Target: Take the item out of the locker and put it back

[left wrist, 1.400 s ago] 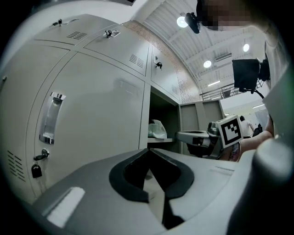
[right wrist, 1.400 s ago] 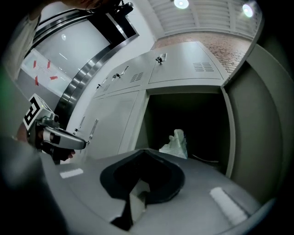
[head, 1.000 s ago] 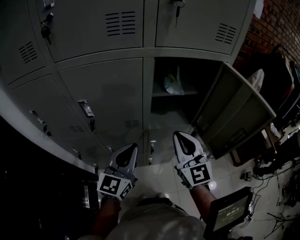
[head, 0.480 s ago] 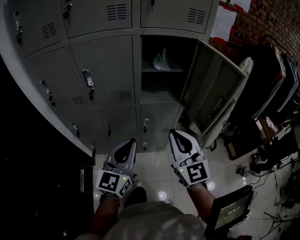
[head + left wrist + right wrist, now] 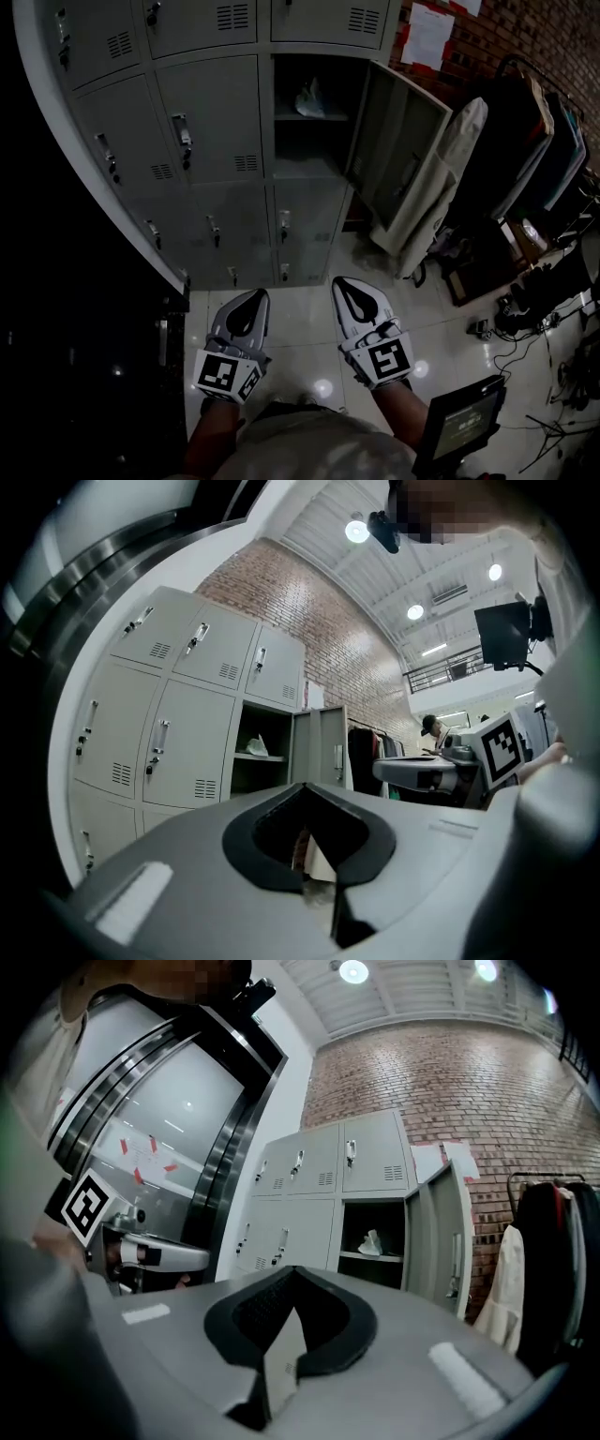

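Both grippers now sit further back from the bank of grey lockers (image 5: 206, 122) than a second ago. The bank looks smaller in the head view and more pale tiled floor (image 5: 300, 323) lies bare in front of it.

One compartment (image 5: 309, 141) in the bank stands open, its door (image 5: 398, 159) swung out to the right. Right of the door, a rack of dark coats (image 5: 539, 141) stands against the brick wall (image 5: 487, 42), with a white garment (image 5: 455, 173) hanging at its near end.

The left gripper (image 5: 253, 302) and the right gripper (image 5: 347, 291) are held side by side over the floor, pointing at the lockers and well apart from them. In the left gripper view the jaws are closed tip to tip with nothing between them, and the right gripper view shows the same.

A small lit screen (image 5: 459, 427) shows at the lower right of the head view.

The item, a crumpled white bag (image 5: 310, 97), lies on the upper shelf inside the open compartment, touched by neither gripper.
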A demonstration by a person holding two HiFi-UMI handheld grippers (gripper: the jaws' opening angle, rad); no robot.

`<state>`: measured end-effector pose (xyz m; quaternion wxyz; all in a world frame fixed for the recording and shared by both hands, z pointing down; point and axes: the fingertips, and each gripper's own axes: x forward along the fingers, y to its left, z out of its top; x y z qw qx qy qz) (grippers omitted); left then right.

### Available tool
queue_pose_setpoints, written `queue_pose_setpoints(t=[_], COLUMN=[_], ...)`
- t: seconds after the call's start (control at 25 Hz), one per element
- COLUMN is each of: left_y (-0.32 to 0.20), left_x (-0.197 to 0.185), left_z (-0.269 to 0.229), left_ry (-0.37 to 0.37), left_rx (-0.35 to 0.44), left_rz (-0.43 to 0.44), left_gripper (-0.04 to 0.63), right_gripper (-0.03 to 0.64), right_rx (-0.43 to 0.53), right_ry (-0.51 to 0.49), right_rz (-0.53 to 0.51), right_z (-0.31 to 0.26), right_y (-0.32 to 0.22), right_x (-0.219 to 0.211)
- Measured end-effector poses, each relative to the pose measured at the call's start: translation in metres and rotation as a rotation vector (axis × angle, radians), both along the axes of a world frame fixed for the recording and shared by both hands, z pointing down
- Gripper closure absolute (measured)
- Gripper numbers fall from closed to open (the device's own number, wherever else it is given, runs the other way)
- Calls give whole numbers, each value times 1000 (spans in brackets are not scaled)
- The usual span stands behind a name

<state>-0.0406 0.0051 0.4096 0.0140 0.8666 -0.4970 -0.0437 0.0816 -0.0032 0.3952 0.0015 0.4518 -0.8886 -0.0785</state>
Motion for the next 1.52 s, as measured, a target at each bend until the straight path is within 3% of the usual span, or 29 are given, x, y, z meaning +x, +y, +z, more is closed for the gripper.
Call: queue_pose_setpoints(t=[0.56,1.52], left_y=[14,5], left_x=[-23,-7], left_z=[-18,-21], left_ry=[-21,7], left_rx=[25,40], left_rz=[51,78], left_gripper=[591,591], right_gripper=[617,617], right_rx=[21,51], right_ry=[-15,11], right_rz=[-14,-6], right_z=[-13,-23], right_y=[19,9], right_x=[-40,-29])
